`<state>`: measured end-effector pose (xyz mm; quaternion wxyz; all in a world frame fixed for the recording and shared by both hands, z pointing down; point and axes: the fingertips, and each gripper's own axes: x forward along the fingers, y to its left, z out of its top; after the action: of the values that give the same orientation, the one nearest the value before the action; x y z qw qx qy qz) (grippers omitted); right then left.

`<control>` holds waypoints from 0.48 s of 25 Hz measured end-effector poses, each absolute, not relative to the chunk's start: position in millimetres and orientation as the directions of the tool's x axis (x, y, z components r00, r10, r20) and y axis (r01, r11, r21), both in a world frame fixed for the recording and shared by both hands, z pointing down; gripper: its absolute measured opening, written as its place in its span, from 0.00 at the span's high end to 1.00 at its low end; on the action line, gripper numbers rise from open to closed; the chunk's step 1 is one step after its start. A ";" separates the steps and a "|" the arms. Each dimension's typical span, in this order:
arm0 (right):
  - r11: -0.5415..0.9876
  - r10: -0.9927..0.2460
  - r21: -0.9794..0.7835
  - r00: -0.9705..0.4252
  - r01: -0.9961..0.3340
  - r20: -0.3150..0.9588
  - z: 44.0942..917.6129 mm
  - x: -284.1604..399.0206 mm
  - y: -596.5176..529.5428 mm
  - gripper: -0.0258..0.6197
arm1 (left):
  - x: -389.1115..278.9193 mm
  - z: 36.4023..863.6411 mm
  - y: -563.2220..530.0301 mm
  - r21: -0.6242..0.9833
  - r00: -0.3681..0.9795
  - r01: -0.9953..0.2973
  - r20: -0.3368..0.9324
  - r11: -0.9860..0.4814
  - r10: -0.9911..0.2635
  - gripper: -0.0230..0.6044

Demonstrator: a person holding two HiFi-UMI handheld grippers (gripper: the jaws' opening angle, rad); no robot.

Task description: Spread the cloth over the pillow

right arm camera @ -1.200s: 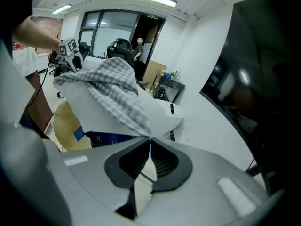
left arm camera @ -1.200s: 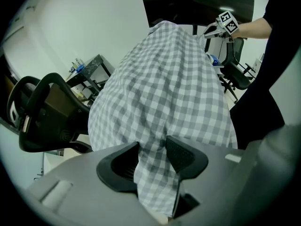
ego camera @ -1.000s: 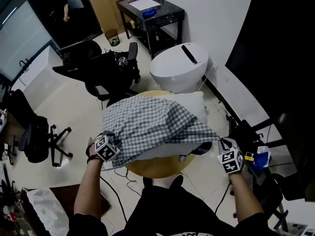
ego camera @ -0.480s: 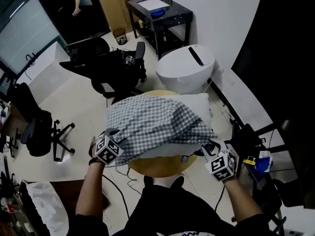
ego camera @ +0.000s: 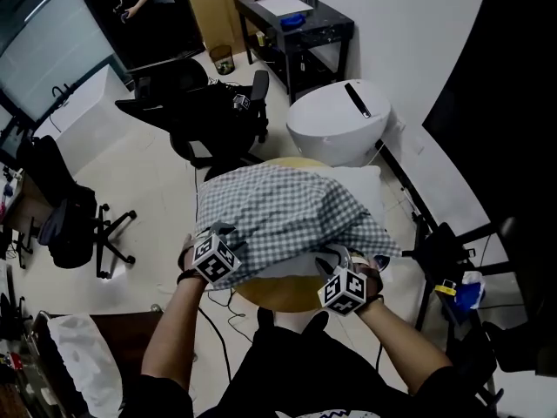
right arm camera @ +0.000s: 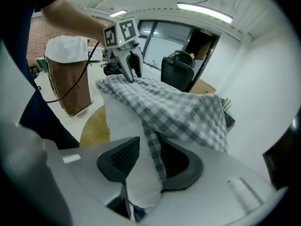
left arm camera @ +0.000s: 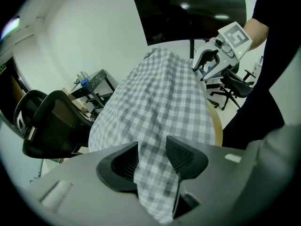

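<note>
A grey-and-white checked cloth [ego camera: 278, 212] lies draped over a white pillow [ego camera: 361, 185] on a round wooden table [ego camera: 278, 296]. My left gripper [ego camera: 224, 233] is at the cloth's near left edge. In the left gripper view it [left arm camera: 151, 149] is shut on a fold of the cloth [left arm camera: 160, 102]. My right gripper [ego camera: 352, 259] is at the pillow's near edge. Its jaws have just been opening and now stand open [right arm camera: 148, 147], with the pillow's white edge [right arm camera: 122, 126] and a strip of cloth [right arm camera: 153, 149] between them. Each gripper view shows the other gripper across the cloth.
A white rounded unit [ego camera: 339, 120] stands just behind the table, with a black office chair [ego camera: 209, 111] to its left. A black desk [ego camera: 296, 24] is at the back, and a black stand [ego camera: 444, 251] at the right. A brown bin with a white liner [right arm camera: 70, 74] stands near the table.
My right gripper let go of the cloth's right corner, swung left to the pillow's near edge and opened. My left gripper shifted slightly, still holding the cloth.
</note>
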<state>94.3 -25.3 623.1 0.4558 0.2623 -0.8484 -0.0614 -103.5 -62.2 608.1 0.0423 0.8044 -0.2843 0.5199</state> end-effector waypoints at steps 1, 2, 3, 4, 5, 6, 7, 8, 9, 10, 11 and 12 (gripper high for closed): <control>0.854 -0.502 0.349 -0.432 -0.386 0.749 627.8 93.1 -28.1 0.72 | -104.5 609.7 -61.9 -0.223 0.300 -0.503 0.861 -0.835 -0.410 0.68; 0.853 -0.501 0.351 -0.417 -0.387 0.758 631.9 92.9 -30.7 0.73 | -105.4 611.1 -61.8 -0.218 0.304 -0.504 0.861 -0.836 -0.407 0.68; 0.852 -0.500 0.352 -0.402 -0.388 0.767 635.5 93.6 -32.7 0.74 | -106.3 612.5 -61.7 -0.212 0.307 -0.506 0.861 -0.836 -0.405 0.68; 0.850 -0.500 0.352 -0.389 -0.391 0.774 638.6 94.9 -33.8 0.74 | -106.8 613.8 -61.4 -0.207 0.311 -0.507 0.861 -0.837 -0.401 0.68; 0.849 -0.500 0.353 -0.381 -0.394 0.778 640.5 96.3 -34.0 0.76 | -107.0 615.0 -61.0 -0.202 0.315 -0.506 0.862 -0.838 -0.398 0.68; 0.847 -0.503 0.356 -0.378 -0.396 0.777 640.7 97.6 -33.5 0.79 | -106.9 615.9 -60.7 -0.200 0.317 -0.504 0.862 -0.840 -0.395 0.68; 0.844 -0.509 0.361 -0.380 -0.397 0.772 639.2 99.0 -32.4 0.87 | -106.6 616.6 -60.6 -0.200 0.318 -0.500 0.862 -0.843 -0.393 0.68; 0.841 -0.516 0.367 -0.383 -0.398 0.766 636.6 100.6 -30.9 0.92 | -106.2 617.1 -60.7 -0.200 0.319 -0.496 0.863 -0.845 -0.392 0.68; 0.838 -0.521 0.372 -0.387 -0.399 0.761 633.2 102.6 -28.8 0.93 | -105.9 617.5 -61.1 -0.200 0.321 -0.493 0.863 -0.847 -0.390 0.68; 0.837 -0.524 0.375 -0.390 -0.398 0.757 629.5 104.9 -26.1 0.94 | -105.9 617.9 -61.5 -0.198 0.323 -0.491 0.863 -0.849 -0.388 0.68; 0.837 -0.527 0.378 -0.393 -0.397 0.753 625.6 107.8 -22.7 0.94 | -106.2 618.1 -62.0 -0.196 0.325 -0.490 0.864 -0.850 -0.386 0.68; 0.836 -0.529 0.382 -0.395 -0.394 0.751 621.5 111.2 -18.7 0.94 | -106.6 618.2 -62.3 -0.192 0.327 -0.489 0.864 -0.851 -0.383 0.68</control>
<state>111.2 -18.7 621.5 0.4751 0.2774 -0.8320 -0.0714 -106.6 -62.3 618.2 0.0515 0.8130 -0.2684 0.5142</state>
